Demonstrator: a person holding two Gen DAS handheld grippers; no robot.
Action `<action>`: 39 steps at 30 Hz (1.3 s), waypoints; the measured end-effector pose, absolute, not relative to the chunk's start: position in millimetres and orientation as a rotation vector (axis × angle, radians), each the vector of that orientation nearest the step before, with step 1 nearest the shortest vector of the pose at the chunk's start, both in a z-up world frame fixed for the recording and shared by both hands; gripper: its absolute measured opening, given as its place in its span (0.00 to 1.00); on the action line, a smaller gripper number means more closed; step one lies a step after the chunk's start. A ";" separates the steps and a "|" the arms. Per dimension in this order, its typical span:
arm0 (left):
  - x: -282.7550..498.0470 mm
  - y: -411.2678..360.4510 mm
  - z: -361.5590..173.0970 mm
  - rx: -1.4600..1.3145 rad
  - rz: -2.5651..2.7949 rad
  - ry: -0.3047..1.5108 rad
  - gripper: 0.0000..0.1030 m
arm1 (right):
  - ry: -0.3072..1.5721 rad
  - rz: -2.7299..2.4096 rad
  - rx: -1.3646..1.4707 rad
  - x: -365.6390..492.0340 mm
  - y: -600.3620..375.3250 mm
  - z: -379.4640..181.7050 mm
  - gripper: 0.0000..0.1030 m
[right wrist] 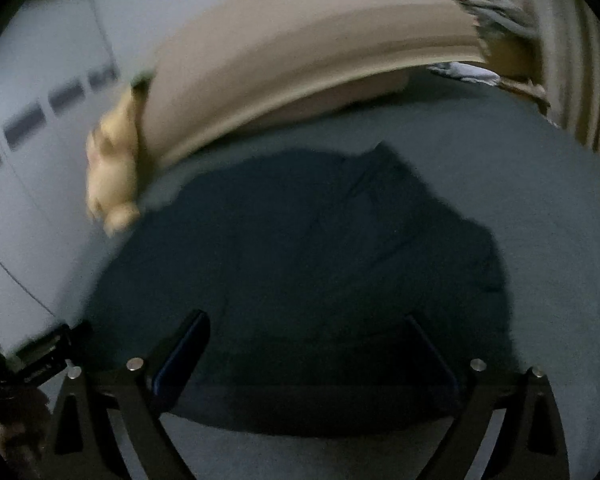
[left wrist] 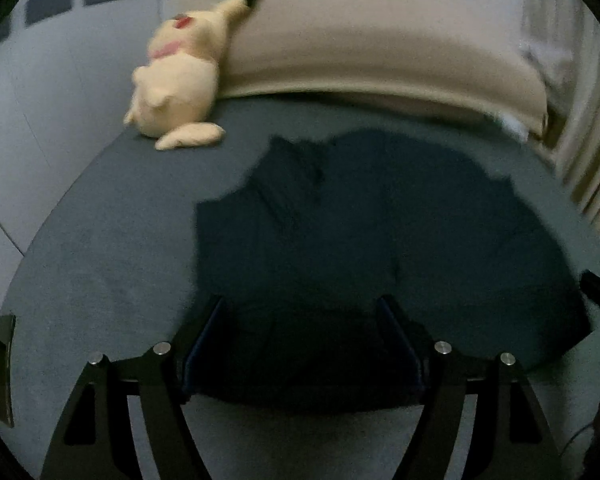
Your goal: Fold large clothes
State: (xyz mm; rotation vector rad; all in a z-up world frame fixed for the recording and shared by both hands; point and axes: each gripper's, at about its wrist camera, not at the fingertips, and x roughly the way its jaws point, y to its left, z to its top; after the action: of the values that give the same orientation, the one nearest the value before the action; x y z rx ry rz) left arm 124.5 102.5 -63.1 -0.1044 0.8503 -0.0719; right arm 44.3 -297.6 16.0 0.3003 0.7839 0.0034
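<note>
Grey bed [left wrist: 100, 240] carries a limp dark garment [left wrist: 380, 220]; both claws, left [left wrist: 300, 320] and right [right wrist: 308, 340], gape released above its near hem, likely the best hold.

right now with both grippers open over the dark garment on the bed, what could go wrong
The dark garment lies rumpled, with creases near its far edge, so a fold started now may lock in wrinkles or come out uneven. Its colour is close to the bed sheet and the views are dim and blurred, so the left gripper or right gripper might pinch the sheet along with the cloth. A wide sweep toward the far left corner could knock the plush toy.
</note>
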 end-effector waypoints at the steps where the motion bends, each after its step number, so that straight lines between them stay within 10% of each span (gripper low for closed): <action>1: 120.0 125.3 -56.4 -0.157 -0.057 0.838 0.76 | 0.769 -0.001 0.345 36.7 -318.3 23.5 0.96; 9: 105.6 225.6 -83.9 -0.431 0.130 0.896 0.77 | 0.741 -0.167 0.655 -15.7 -436.1 6.0 0.96; 39: 114.4 167.8 -141.5 -0.276 0.098 1.016 0.77 | 0.941 -0.146 0.514 25.1 -392.0 -68.7 0.85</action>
State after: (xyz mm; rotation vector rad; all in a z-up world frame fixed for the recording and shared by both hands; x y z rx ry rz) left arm 114.4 167.8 -141.5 -0.2760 1.0157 0.0979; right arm 25.1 -392.0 -68.7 0.5138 0.9411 -0.1459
